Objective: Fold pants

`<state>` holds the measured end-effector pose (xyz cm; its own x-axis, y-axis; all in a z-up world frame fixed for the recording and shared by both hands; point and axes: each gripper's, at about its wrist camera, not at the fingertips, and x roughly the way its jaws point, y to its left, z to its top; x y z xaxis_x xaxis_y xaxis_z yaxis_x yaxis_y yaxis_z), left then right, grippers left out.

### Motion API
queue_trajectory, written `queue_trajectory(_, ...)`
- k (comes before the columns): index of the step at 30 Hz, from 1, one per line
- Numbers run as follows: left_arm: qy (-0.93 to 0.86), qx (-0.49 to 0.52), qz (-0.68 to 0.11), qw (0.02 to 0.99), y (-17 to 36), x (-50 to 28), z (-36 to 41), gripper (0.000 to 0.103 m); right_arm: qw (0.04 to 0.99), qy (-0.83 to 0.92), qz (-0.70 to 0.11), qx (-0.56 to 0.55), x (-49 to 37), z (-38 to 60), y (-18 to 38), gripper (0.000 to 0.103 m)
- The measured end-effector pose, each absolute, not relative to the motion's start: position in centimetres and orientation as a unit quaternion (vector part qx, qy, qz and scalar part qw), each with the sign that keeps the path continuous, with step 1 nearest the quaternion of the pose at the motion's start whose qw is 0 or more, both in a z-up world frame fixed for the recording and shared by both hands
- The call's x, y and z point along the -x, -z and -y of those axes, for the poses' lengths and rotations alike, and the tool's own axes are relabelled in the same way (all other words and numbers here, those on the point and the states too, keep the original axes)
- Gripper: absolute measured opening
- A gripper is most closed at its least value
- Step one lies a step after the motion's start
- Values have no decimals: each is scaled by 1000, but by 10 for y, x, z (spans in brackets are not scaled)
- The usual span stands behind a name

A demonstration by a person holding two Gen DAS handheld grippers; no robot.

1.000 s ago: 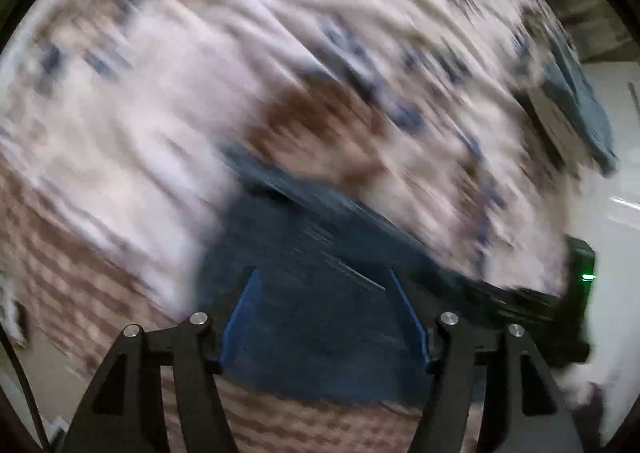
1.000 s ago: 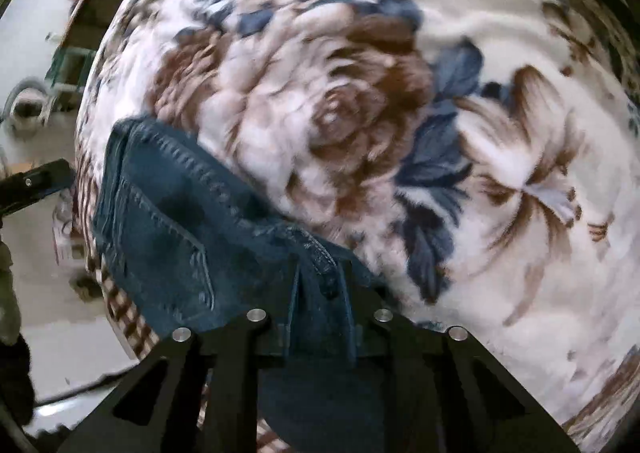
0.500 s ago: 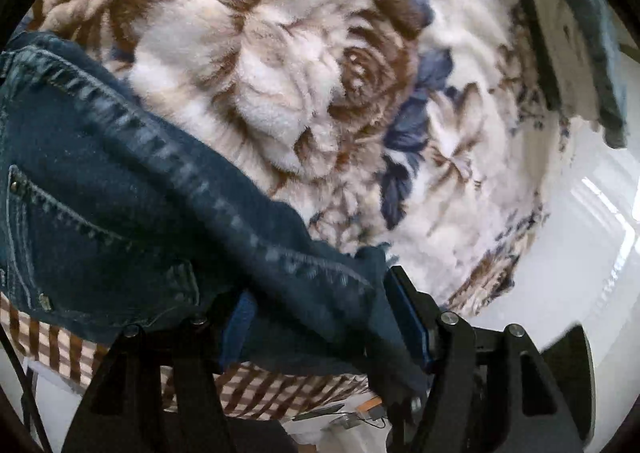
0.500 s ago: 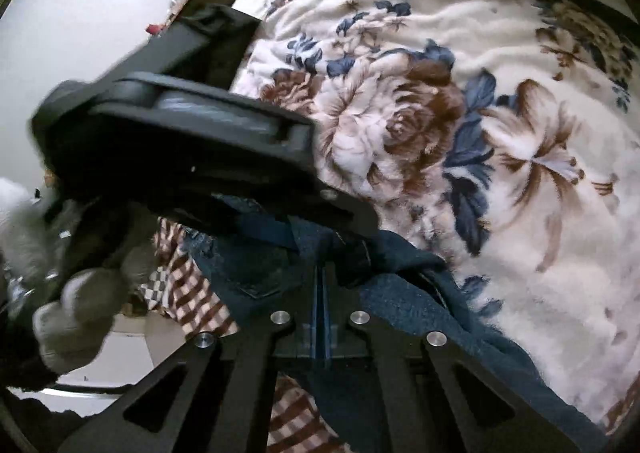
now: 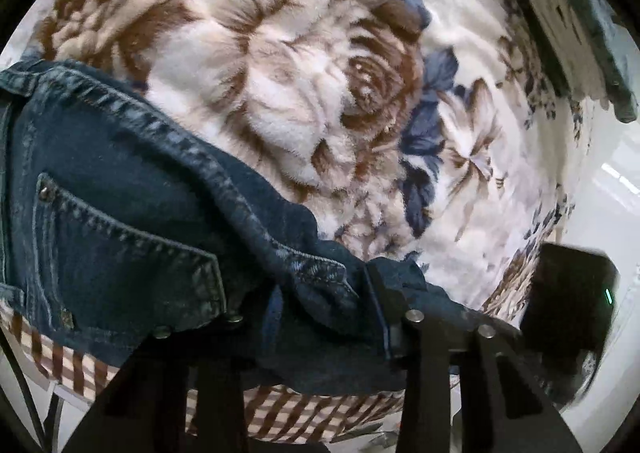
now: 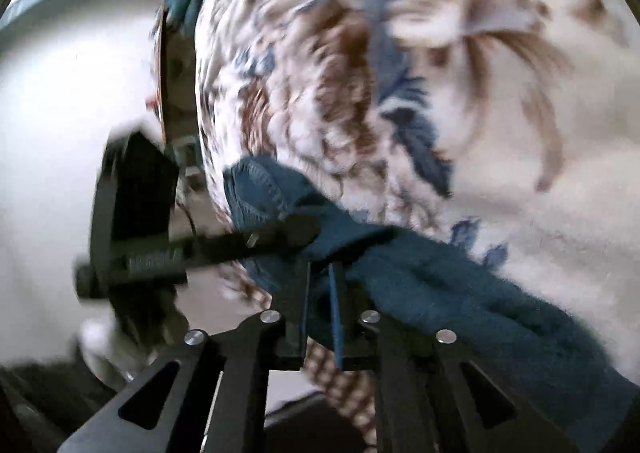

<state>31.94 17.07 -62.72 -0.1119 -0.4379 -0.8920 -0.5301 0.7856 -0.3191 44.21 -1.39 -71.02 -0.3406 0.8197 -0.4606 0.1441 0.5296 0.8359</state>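
Dark blue jeans (image 5: pixel 120 213) lie along the near edge of a bed, waistband and a riveted pocket to the left. My left gripper (image 5: pixel 324 313) is closing on a bunch of denim at the waistband; a gap still shows between its jaws. In the blurred right wrist view the jeans (image 6: pixel 460 285) run to the lower right. My right gripper (image 6: pixel 320 293) has its jaws slightly apart around a fold of denim. The left gripper (image 6: pixel 280 233) shows there just ahead, crossing from the left.
A fluffy floral blanket (image 5: pixel 320 93) in cream, brown and blue covers the bed. A brown checked sheet (image 5: pixel 280 413) hangs at the near edge. A teal cloth (image 5: pixel 592 33) lies at the far right corner. White floor lies beyond the bed edge.
My left gripper has narrowed around the waistband fold. My right gripper has opened a little from fully shut and swung, and the left gripper moved out of its close foreground.
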Motion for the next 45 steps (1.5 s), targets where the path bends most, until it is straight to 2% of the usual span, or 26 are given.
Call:
queue_trajectory(8,-38,325,-732,597,617,-313,-174,35,363,-366,-769,-379,-454,-10,765,13)
queue_trajectory(11,-36,326,-720,612,602,-312,-179,35,326,-361,-775,-404,-456,-11,780,17)
queue_trajectory(13,-40,334,-713,615,598,-310,-186,37,307,-376,-767,-420,-458,-12,779,29)
queue_trajectory(15,-48,337,-715,610,601,-308,-193,38,300,-400,-761,-415,-458,-14,771,32)
queue_trajectory(18,-60,362,-716,594,609,-304,-204,39,325,-418,-767,-362,-455,-19,757,32)
queue_trajectory(21,-59,399,-711,575,615,-302,-207,50,368,-433,-758,-321,-448,-25,737,32)
queue_trajectory(24,-54,433,-708,555,623,-303,-202,53,387,-456,-750,-283,-439,-37,717,14)
queue_trajectory(27,-62,428,-715,550,633,-308,-201,56,405,-466,-752,-229,-429,-49,700,13)
queue_trajectory(30,-84,435,-718,536,652,-312,-206,56,398,-458,-761,-229,-428,-55,704,13)
queue_trajectory(32,-102,443,-709,539,656,-310,-212,52,394,-449,-764,-244,-427,-50,711,13)
queue_trajectory(33,-105,448,-703,543,657,-309,-215,45,390,-434,-767,-266,-432,-45,715,13)
queue_trajectory(34,-105,438,-701,552,655,-310,-217,28,383,-427,-768,-284,-430,-38,717,14)
queue_trajectory(35,-103,431,-701,558,653,-310,-217,25,375,-416,-768,-311,-431,-20,729,16)
queue_trajectory(36,-98,419,-702,568,649,-310,-216,23,370,-404,-766,-338,-433,-14,733,27)
queue_trajectory(37,-94,402,-704,578,644,-311,-213,15,363,-394,-762,-364,-435,-8,737,38)
queue_trajectory(38,-93,388,-703,589,639,-311,-211,11,358,-387,-756,-388,-436,-3,739,42)
queue_trajectory(45,-73,371,-700,605,624,-314,-216,10,378,-347,-759,-402,-451,-2,745,44)
